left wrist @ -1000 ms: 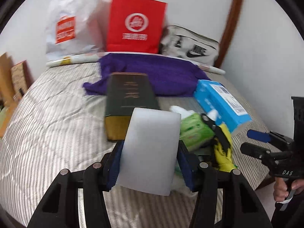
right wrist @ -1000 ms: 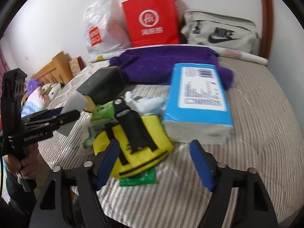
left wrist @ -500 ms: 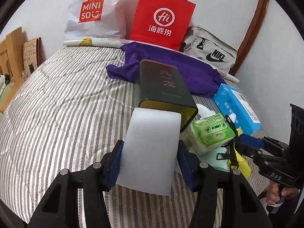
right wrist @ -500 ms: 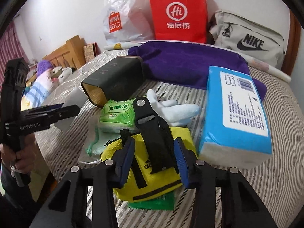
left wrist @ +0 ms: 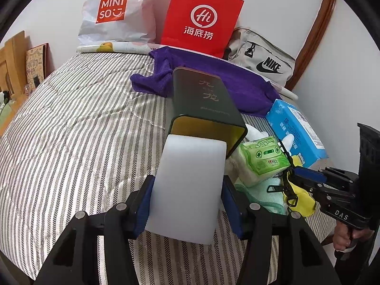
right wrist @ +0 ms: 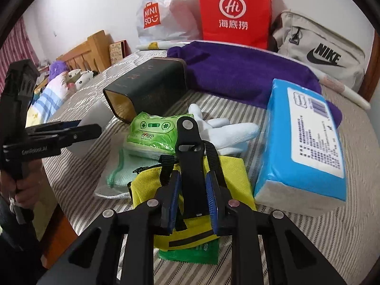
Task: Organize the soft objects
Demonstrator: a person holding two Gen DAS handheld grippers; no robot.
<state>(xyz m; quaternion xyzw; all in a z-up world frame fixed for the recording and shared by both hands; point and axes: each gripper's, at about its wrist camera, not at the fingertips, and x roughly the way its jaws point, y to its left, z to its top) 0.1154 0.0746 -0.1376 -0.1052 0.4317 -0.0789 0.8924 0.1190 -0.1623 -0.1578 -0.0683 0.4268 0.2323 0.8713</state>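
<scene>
With its jaws pinching the white foam block point(left wrist: 187, 190), the left gripper point(left wrist: 187, 204) holds the block's long axis aimed into the dark tin's point(left wrist: 206, 104) open mouth just ahead, while the right gripper point(right wrist: 192, 199) has just been closing on the yellow pouch's point(right wrist: 228, 173) black strap point(right wrist: 191, 161).

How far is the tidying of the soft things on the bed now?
Nothing looks sorted yet. In hand: the left gripper holds the white foam block; the right gripper has just been closing on the yellow pouch's black strap. The green tissue pack, white glove and blue tissue pack remain.
</scene>
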